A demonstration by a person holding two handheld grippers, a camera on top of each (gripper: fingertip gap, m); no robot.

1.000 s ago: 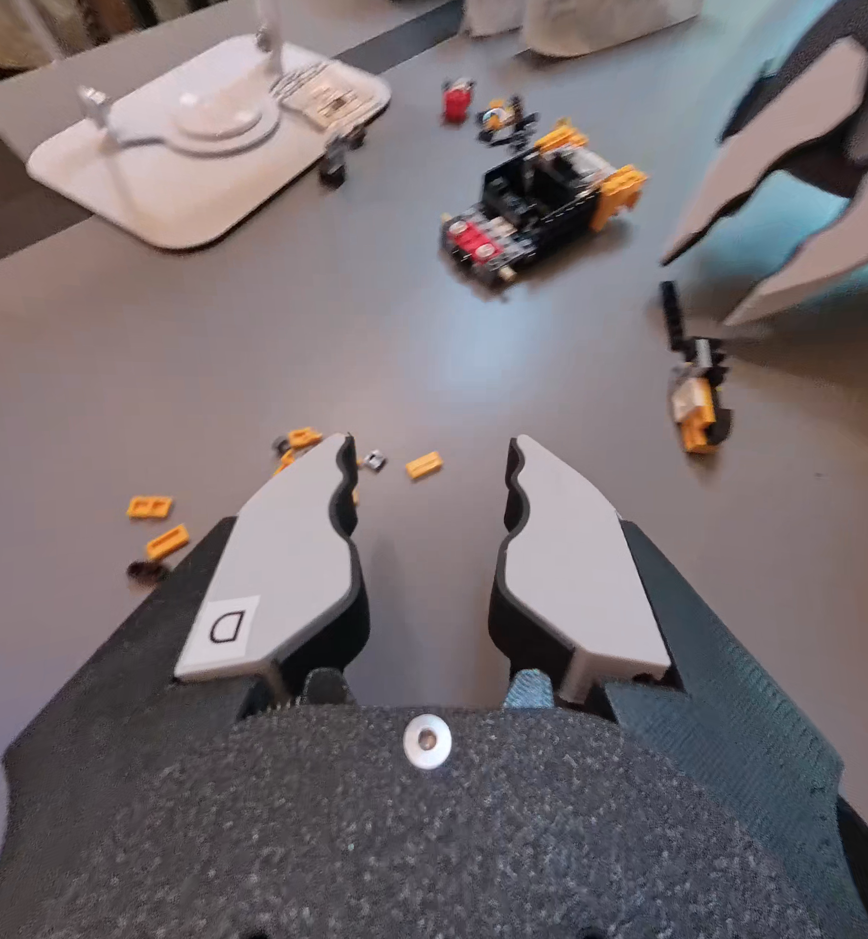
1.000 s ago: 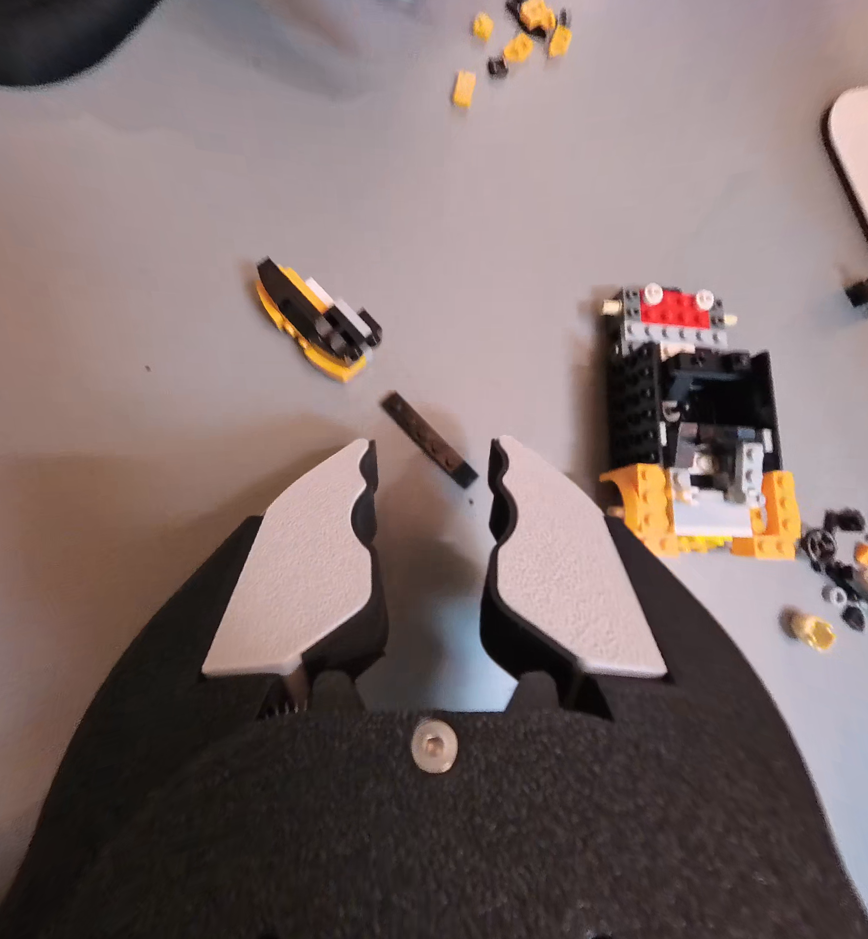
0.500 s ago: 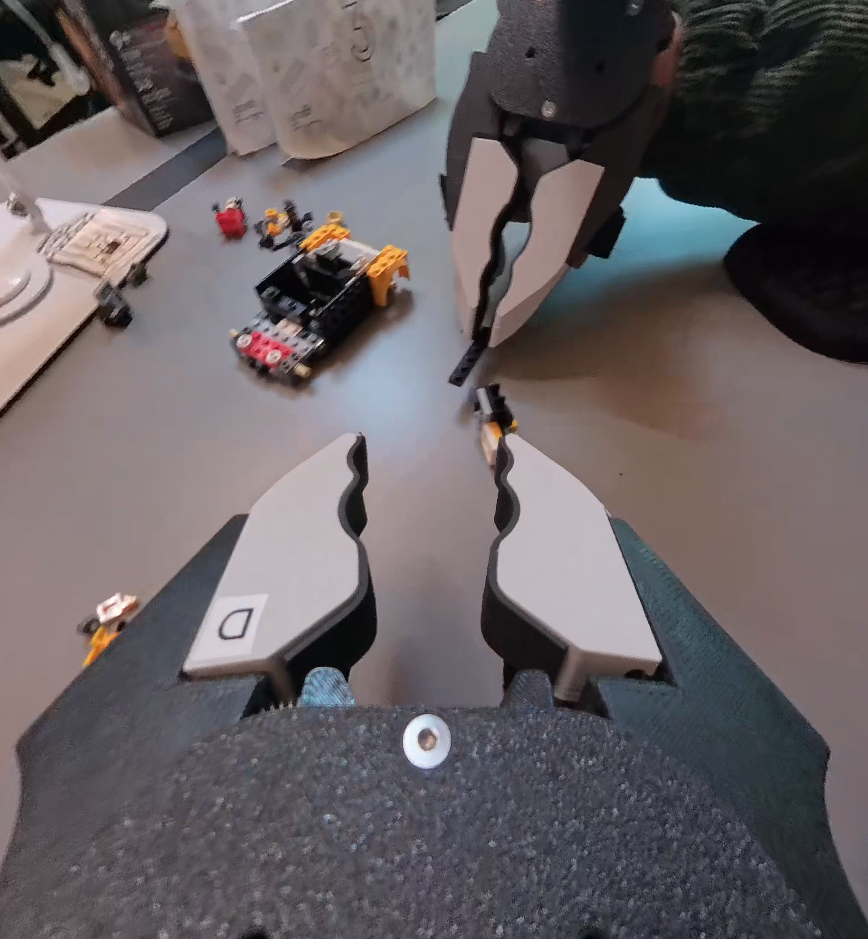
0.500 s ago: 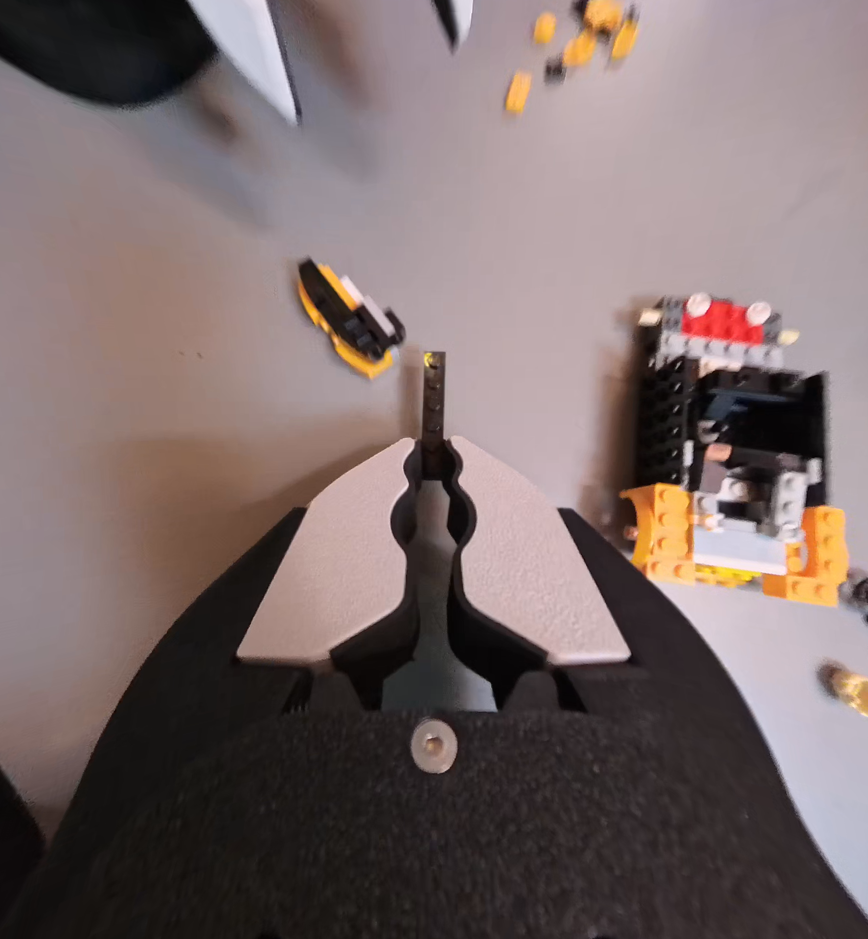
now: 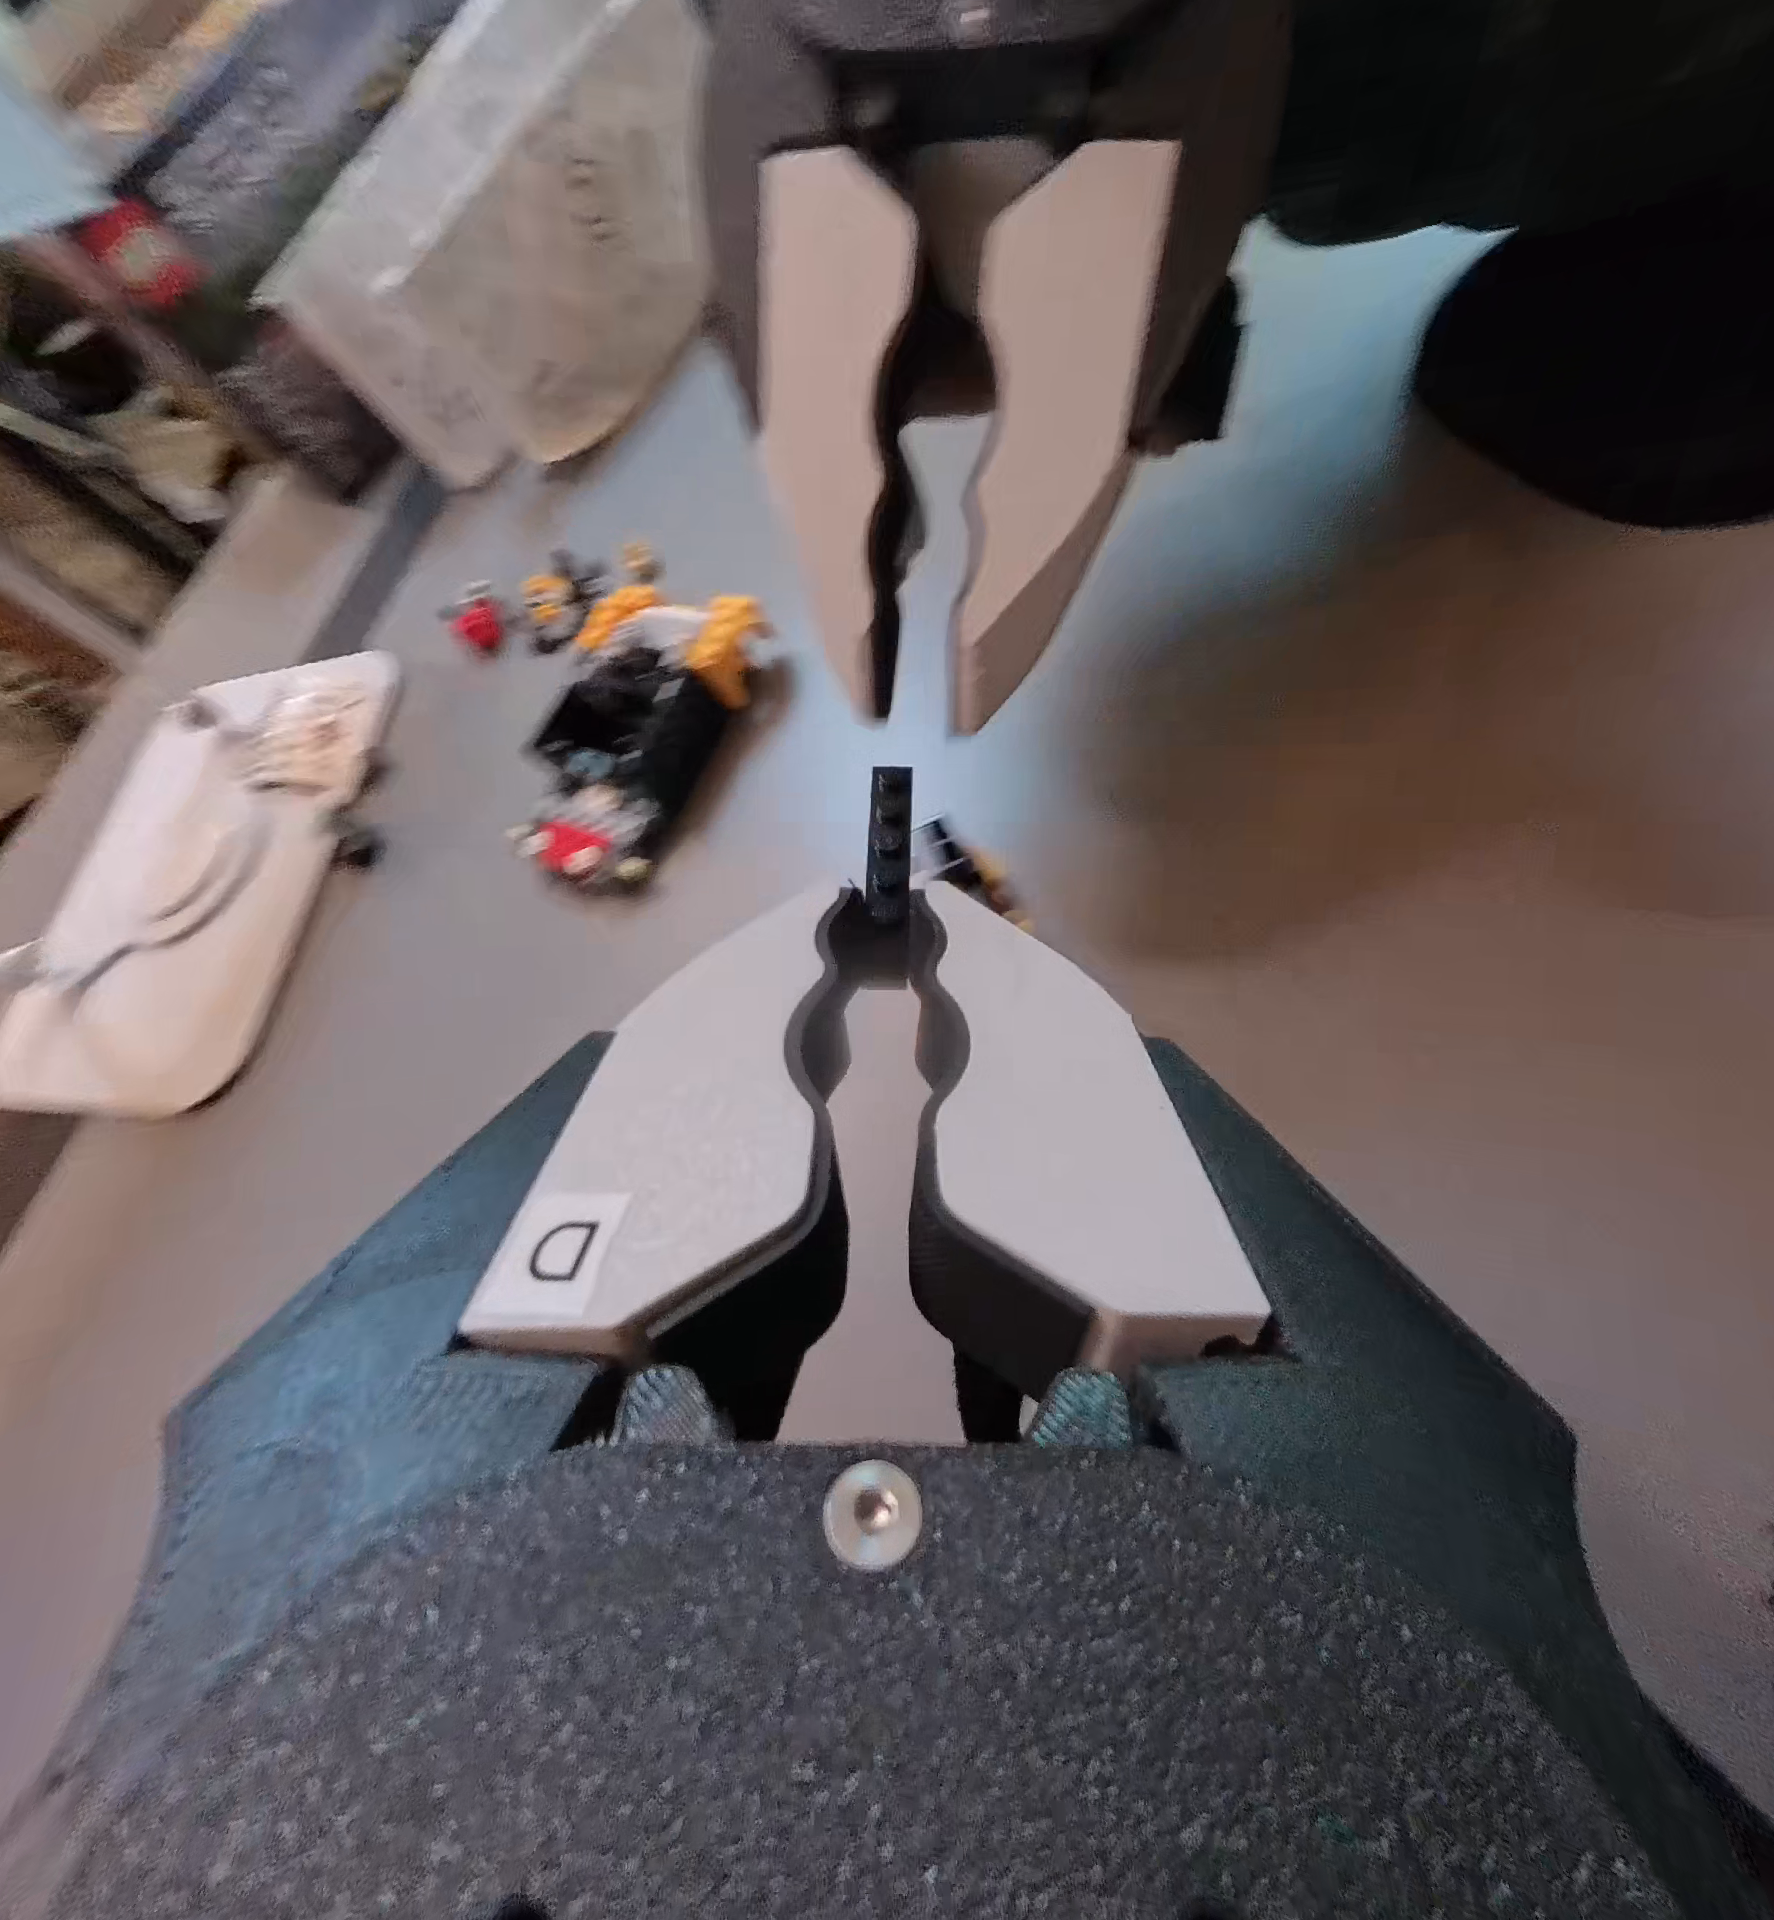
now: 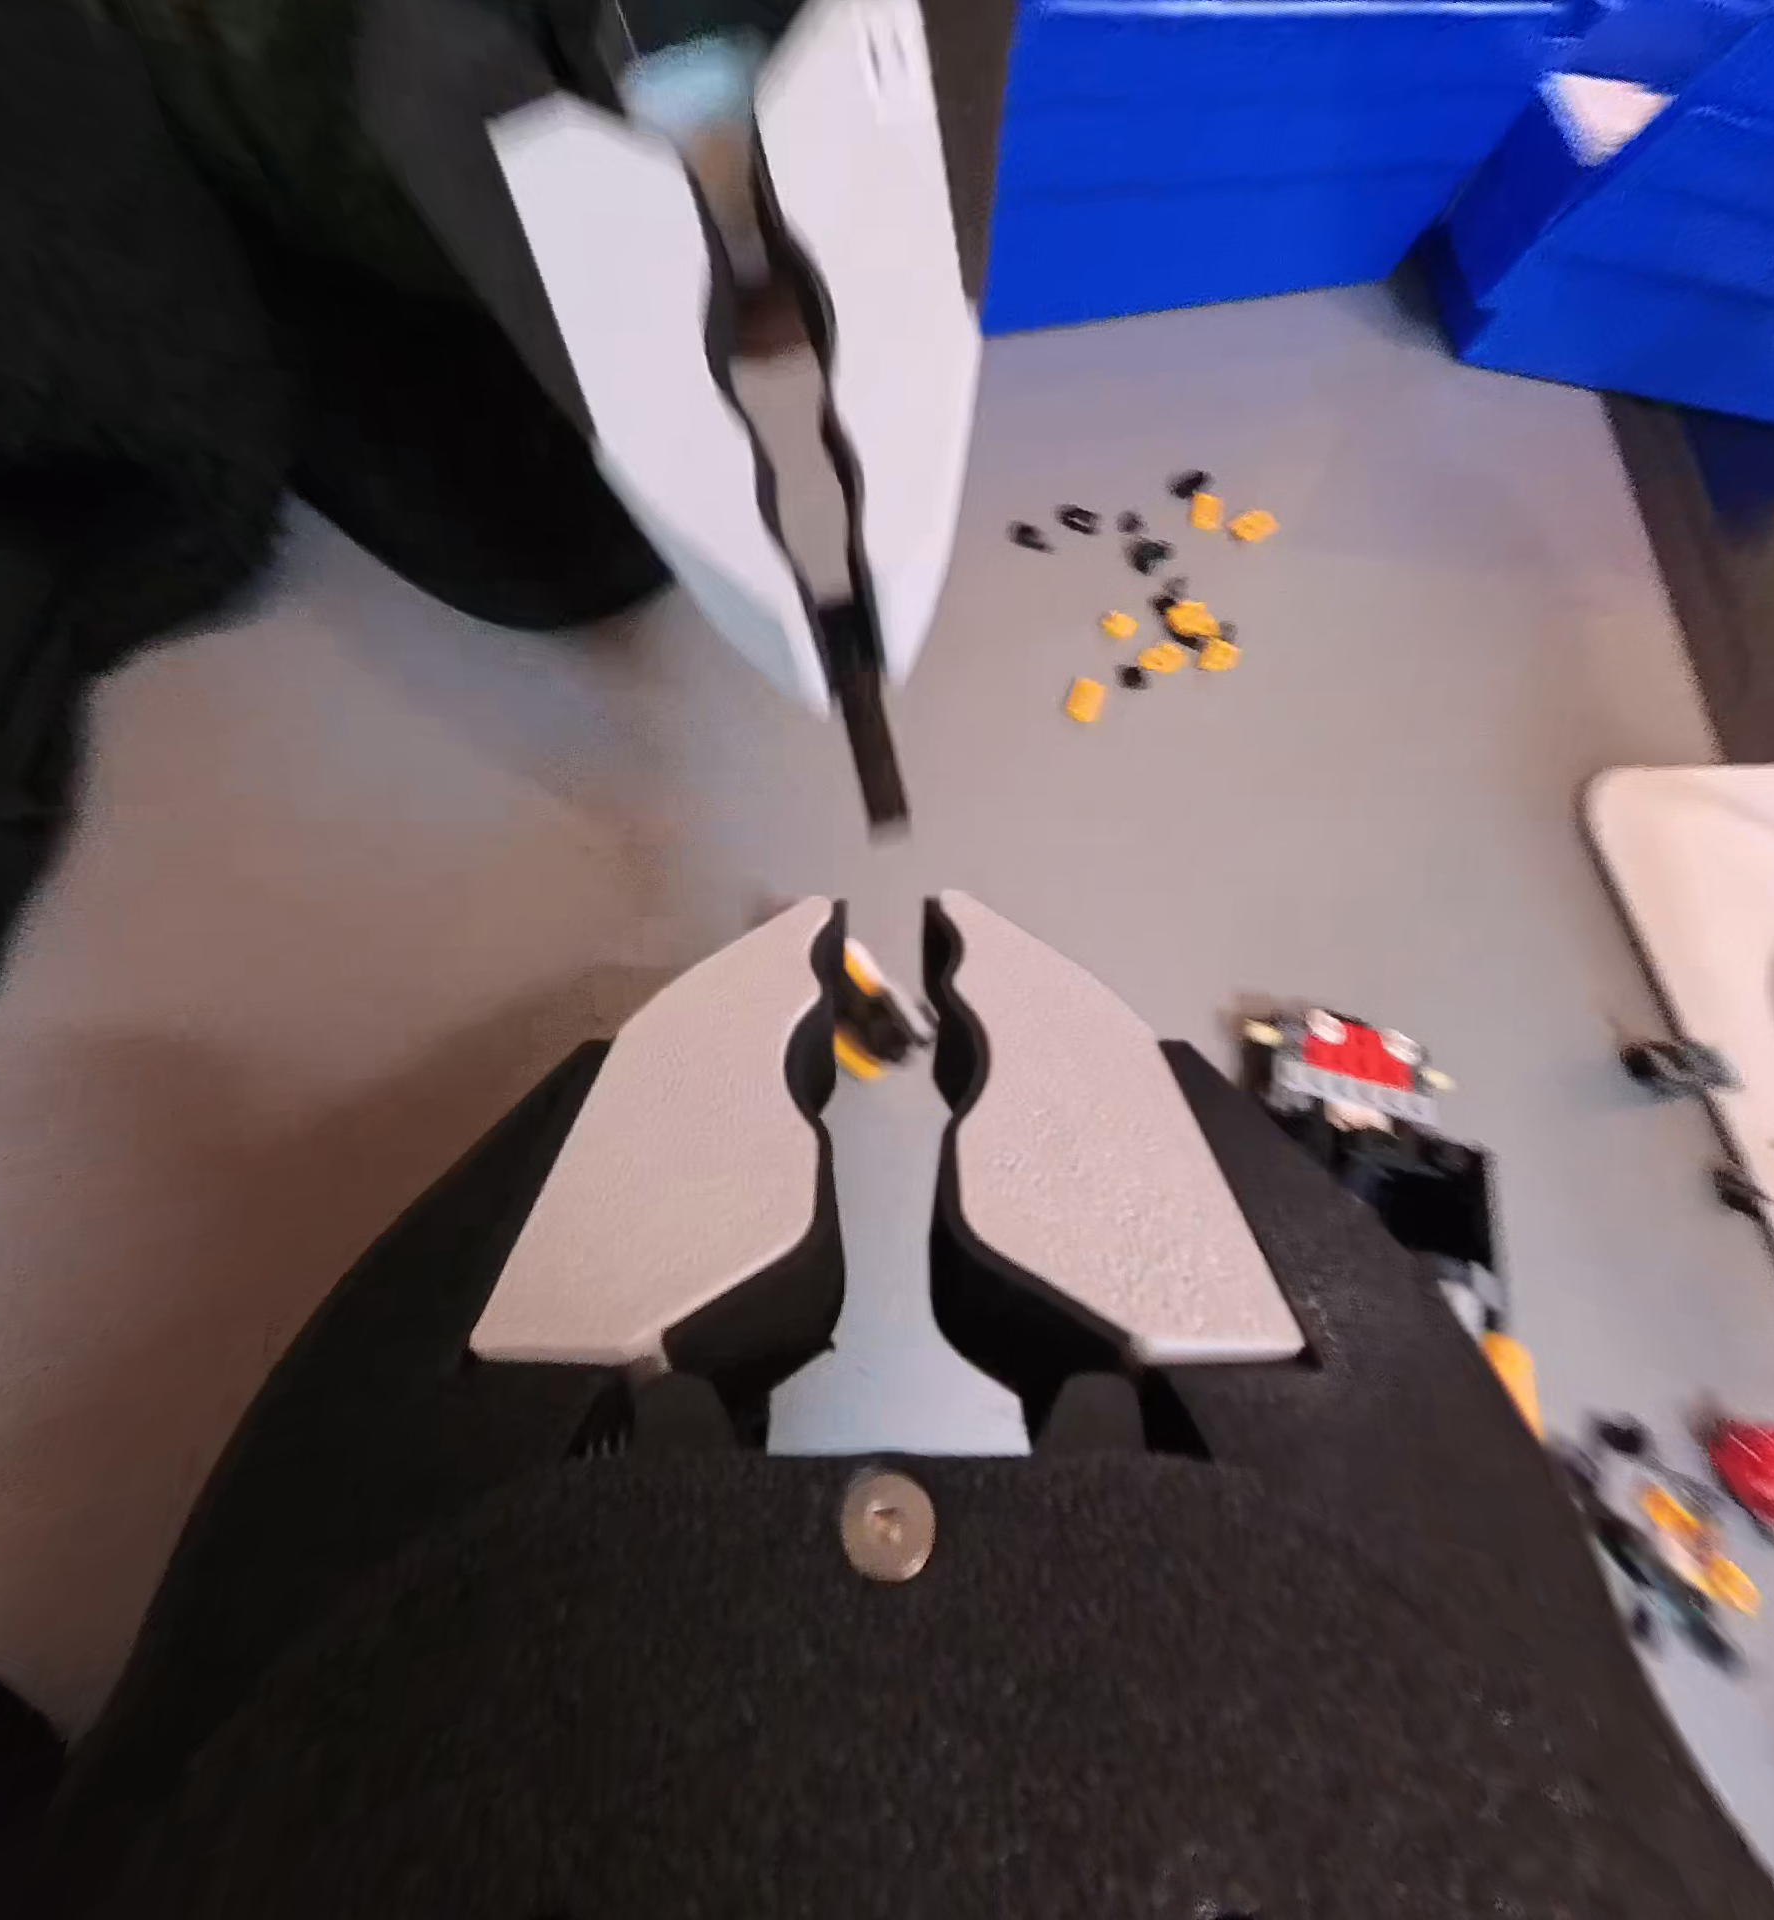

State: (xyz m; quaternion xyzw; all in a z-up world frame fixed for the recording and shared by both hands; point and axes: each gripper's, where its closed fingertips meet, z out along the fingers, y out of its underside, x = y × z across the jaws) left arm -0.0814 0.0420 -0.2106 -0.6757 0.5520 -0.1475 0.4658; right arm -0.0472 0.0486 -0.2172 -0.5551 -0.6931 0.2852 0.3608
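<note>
My left claw point(image 5: 878, 914) is pinched tight on the near end of a black strip point(image 5: 888, 831). Both pads press its sides and most of it sticks out ahead, studs up, clear of the table point(image 5: 1278, 935). My right claw point(image 5: 914, 707) hangs just beyond the strip's far tip, nose to nose with it. Its jaws are narrow, nothing is between them, and it is not touching the strip.

I reckon the hold is the thing to mind. I grip one end only, so the strip could swing, and I want steady, square pressure with the strip straight along the fingers.

Below the strip a small yellow-and-black piece point(image 6: 867, 1023) lies on the table, seen through the right claw's gap and not gripped. The black car point(image 5: 634, 748) sits left of the strip, and the white board point(image 5: 187, 883) is farther left. Loose yellow bits point(image 6: 1174, 623) are scattered behind my left claw.

Both views are smeared. I can't count the strip's studs with certainty, nor tell how deep it sits in my pads. Part of the car is hidden behind the right claw's body.
</note>
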